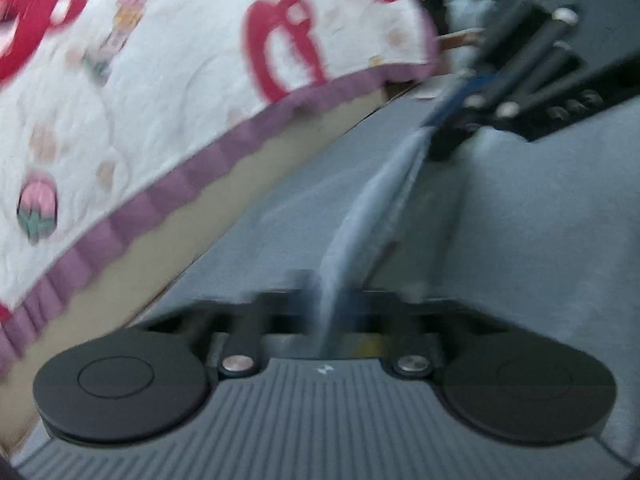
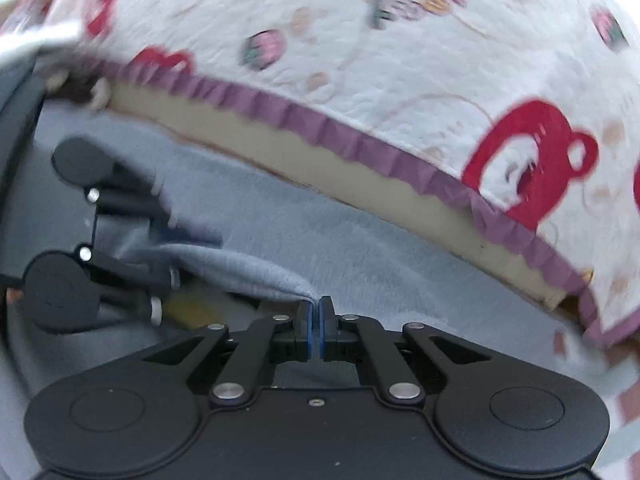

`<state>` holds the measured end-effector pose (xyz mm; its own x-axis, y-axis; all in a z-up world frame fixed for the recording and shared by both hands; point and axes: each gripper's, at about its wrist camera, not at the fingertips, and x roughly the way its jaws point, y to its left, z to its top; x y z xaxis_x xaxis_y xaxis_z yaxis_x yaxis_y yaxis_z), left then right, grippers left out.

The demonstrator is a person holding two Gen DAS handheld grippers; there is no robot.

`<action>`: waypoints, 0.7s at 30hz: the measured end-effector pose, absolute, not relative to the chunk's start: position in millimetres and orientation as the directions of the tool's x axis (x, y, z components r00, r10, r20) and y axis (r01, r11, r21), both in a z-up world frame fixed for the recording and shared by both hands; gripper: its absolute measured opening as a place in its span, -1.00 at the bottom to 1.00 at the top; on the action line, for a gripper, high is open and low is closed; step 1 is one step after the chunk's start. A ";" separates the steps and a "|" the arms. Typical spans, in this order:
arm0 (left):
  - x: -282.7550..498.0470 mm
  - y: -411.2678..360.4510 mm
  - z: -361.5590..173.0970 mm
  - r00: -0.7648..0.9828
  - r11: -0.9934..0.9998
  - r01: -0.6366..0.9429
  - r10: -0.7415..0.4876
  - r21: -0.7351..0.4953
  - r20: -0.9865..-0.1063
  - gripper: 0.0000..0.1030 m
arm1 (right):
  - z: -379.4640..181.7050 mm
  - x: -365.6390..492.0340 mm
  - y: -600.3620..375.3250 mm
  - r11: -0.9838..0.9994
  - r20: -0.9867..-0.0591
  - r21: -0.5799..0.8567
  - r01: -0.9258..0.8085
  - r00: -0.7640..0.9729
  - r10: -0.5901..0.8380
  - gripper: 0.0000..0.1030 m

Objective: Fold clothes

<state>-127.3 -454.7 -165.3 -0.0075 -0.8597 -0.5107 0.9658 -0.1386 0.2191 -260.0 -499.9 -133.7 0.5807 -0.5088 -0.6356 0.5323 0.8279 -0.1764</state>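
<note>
A grey-blue fleece garment (image 2: 352, 236) lies spread beside a bed. My right gripper (image 2: 316, 308) is shut on a pinched fold of it, blue pads together. My left gripper (image 1: 326, 280) is shut on the same raised fold, which runs as a taut ridge (image 1: 376, 200) between the two tools. The right gripper shows at the far end of the ridge in the left wrist view (image 1: 452, 120). The left gripper shows at the left in the right wrist view (image 2: 188, 240), clamped on the cloth edge.
A white quilt (image 2: 400, 60) with red prints and a purple ruffled border (image 2: 360, 136) covers the bed edge behind the garment. It also fills the upper left of the left wrist view (image 1: 160, 80). Beige mattress side (image 2: 320, 168) shows under the border.
</note>
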 end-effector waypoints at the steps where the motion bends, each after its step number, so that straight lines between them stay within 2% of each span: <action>1: -111.8 -457.5 -159.0 -0.032 -0.106 0.988 -0.858 0.116 -0.512 -0.90 | -134.4 -258.5 -507.6 0.811 -0.638 -0.142 0.567 0.574 -0.513 -0.80; 2: -96.2 -458.9 -154.4 -0.051 -0.063 0.998 -0.858 0.006 -0.511 -0.91 | -136.3 -256.8 -515.9 0.783 -0.646 -0.123 0.609 0.550 -0.529 -0.43; 3: -81.4 -460.1 -150.8 -0.064 -0.017 0.995 -0.856 -0.095 -0.513 -0.91 | -140.5 -255.7 -524.1 0.743 -0.658 -0.138 0.655 0.500 -0.563 -0.16; 4: -68.4 -460.2 -149.2 -0.067 0.028 0.984 -0.854 -0.176 -0.516 -0.91 | -145.9 -255.4 -531.6 0.700 -0.670 -0.173 0.693 0.438 -0.600 -0.17; 6: -51.2 -456.0 -149.8 -0.035 0.093 0.969 -0.863 -0.227 -0.503 -0.91 | -158.2 -262.9 -548.4 0.616 -0.691 -0.195 0.763 0.338 -0.638 -0.17; 10: -30.3 -449.8 -152.9 0.036 0.182 0.953 -0.863 -0.243 -0.504 -0.91 | -168.5 -305.7 -572.7 0.444 -0.735 0.105 0.890 0.370 -0.568 -0.17; 13: -21.2 -445.7 -154.6 0.007 0.185 0.934 -0.866 -0.307 -0.501 -0.92 | -176.2 -337.7 -591.0 0.264 -0.753 0.315 0.912 0.409 -0.516 -0.11; 15: -20.9 -444.7 -153.9 0.000 0.187 0.928 -0.866 -0.323 -0.499 -0.92 | -180.4 -337.9 -588.1 0.255 -0.757 0.371 0.893 0.450 -0.474 -0.08; 17: -21.6 -445.2 -152.9 -0.007 0.183 0.923 -0.871 -0.338 -0.490 -0.92 | -184.2 -321.2 -578.1 0.330 -0.766 0.357 0.874 0.476 -0.432 -0.07; 19: -20.5 -443.7 -151.0 -0.008 0.180 0.921 -0.878 -0.345 -0.479 -0.92 | -188.3 -308.7 -572.9 0.355 -0.754 0.398 0.846 0.522 -0.398 0.02; 21: -20.8 -439.9 -149.6 0.010 0.195 0.917 -0.883 -0.347 -0.469 -0.92 | -196.6 -311.5 -576.2 0.259 -0.709 0.526 0.810 0.586 -0.393 0.33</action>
